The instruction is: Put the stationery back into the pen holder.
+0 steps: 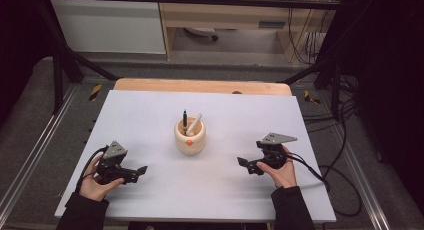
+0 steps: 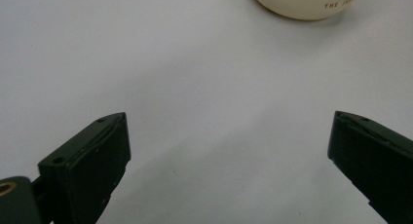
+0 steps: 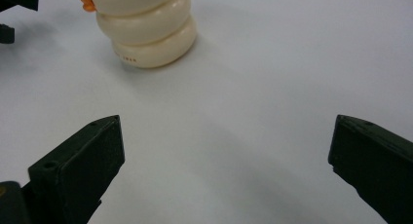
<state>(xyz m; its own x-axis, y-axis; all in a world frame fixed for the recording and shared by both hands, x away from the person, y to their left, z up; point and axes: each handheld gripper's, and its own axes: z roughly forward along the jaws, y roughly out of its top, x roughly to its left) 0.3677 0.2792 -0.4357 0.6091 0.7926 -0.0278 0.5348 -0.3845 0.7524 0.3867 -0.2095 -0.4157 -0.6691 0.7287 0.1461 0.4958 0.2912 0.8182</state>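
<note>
A cream ribbed holder (image 1: 190, 136) with an orange knob stands mid-table; a dark pen (image 1: 184, 118) and a white pen (image 1: 195, 123) stick out of it. My left gripper (image 1: 141, 171) rests low at the table's front left, pointing right, open with nothing between the jaws. In the left gripper view the holder's base (image 2: 304, 4) sits at the top edge, far ahead of the gripper (image 2: 229, 136). My right gripper (image 1: 243, 164) is low at the front right, pointing left, open and empty. In the right gripper view the holder (image 3: 146, 27) stands ahead to the left of the gripper (image 3: 226, 141).
The white table top (image 1: 150, 115) lies on a wooden board (image 1: 200, 85). Black frame bars (image 1: 65, 55) rise at the back corners. Cables (image 1: 330, 170) trail off the right side. The other gripper's tips (image 3: 12, 14) show at the top left of the right gripper view.
</note>
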